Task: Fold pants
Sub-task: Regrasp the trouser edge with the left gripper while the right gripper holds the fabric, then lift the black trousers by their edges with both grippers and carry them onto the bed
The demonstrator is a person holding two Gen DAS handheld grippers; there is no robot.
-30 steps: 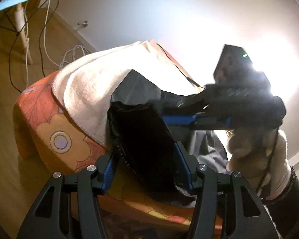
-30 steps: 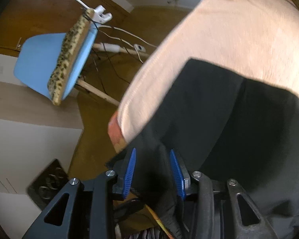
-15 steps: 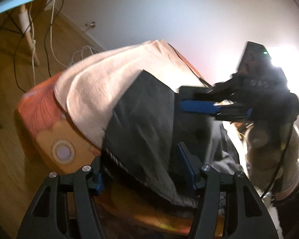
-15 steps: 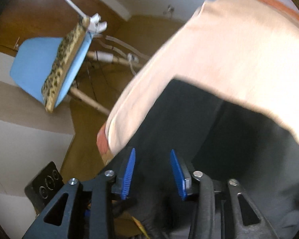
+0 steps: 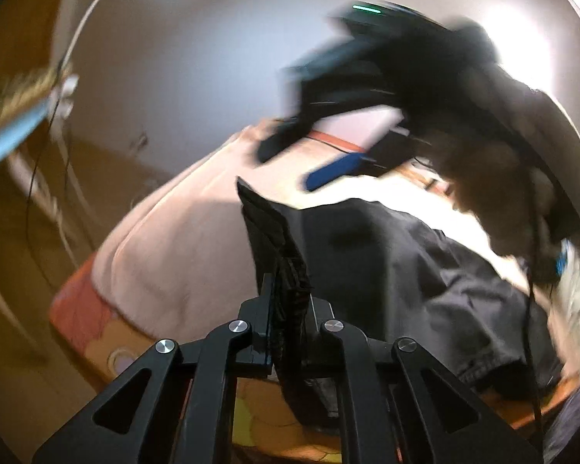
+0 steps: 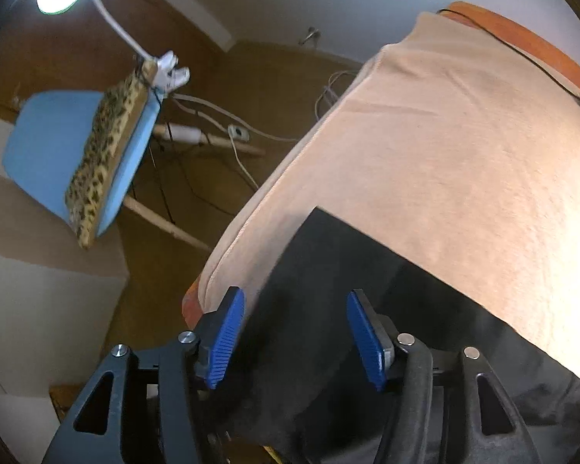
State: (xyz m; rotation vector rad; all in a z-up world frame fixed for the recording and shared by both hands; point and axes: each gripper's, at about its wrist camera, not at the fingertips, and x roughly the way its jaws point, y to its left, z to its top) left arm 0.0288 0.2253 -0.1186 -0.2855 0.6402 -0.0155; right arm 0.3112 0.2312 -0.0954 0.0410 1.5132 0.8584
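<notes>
My L gripper (image 5: 288,305) clamped on black pants (image 5: 406,270) edge, lifted off peach towel (image 5: 181,239). My R gripper (image 6: 295,338) jaws opening, pants between, not pinched.

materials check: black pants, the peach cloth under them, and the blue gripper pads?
Black pants: thin woven fabric, matte, maybe synthetic; it creases sharply and drapes limp where the left gripper pinches it.
Peach cloth: looks like terry towelling, a nubby matte pile with a stitched hem.
Blue pads on the right gripper, whose jaws are opening: ribbed, probably rubber or soft plastic, dull sheen.
</notes>
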